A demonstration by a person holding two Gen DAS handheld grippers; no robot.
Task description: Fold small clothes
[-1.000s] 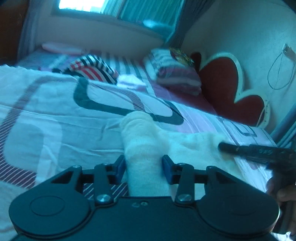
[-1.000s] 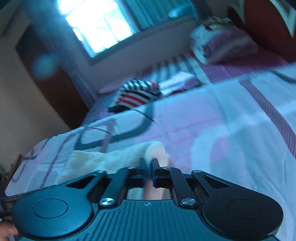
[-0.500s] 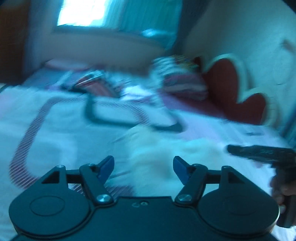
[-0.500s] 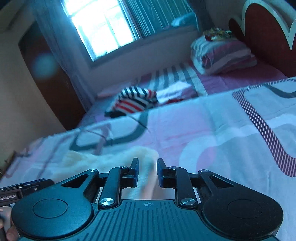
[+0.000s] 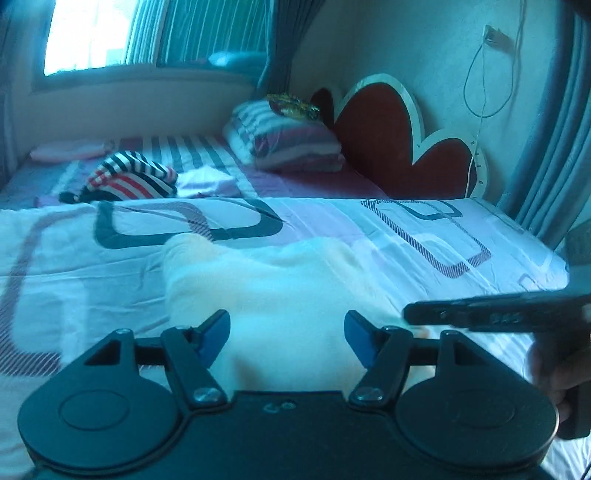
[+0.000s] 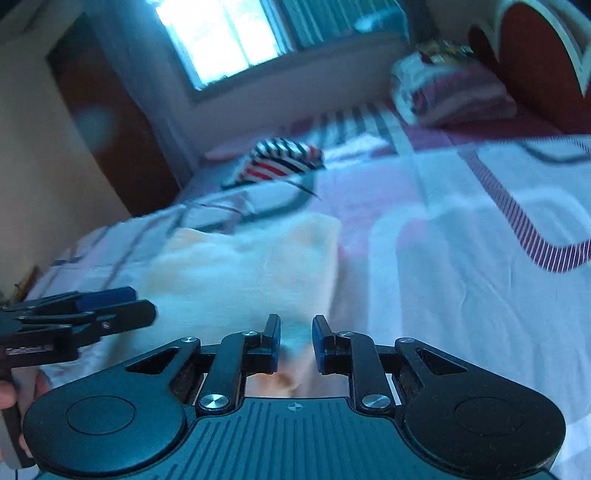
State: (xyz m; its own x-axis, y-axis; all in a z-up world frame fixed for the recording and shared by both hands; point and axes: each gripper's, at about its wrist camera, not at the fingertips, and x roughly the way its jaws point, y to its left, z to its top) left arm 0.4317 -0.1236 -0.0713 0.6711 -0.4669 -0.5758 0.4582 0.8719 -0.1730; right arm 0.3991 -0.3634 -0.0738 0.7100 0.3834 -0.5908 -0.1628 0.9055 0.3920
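Observation:
A cream-white small garment (image 5: 280, 284) lies folded on the patterned bedsheet (image 5: 424, 236), its rounded fold at the far left end. Just short of its near edge, my left gripper (image 5: 287, 334) stands open, blue pads wide apart and nothing between them. My right gripper (image 6: 296, 341) is open by a narrow gap over the garment's (image 6: 240, 273) near right corner, and its pads do not press the cloth. Each gripper shows in the other's view: the right gripper (image 5: 480, 314) at the right edge, the left gripper (image 6: 74, 317) at the left edge.
A red, white and navy striped garment (image 5: 129, 177) lies further back on the bed, with a white folded cloth (image 5: 207, 182) beside it. Stacked striped bedding (image 5: 284, 140) sits by the red heart-shaped headboard (image 5: 388, 147). A window (image 6: 221, 33) and a dark door (image 6: 110, 122) stand beyond.
Both grippers have let go of the cream garment, opened, and drawn back from it. The garment now rests flat on the sheet.

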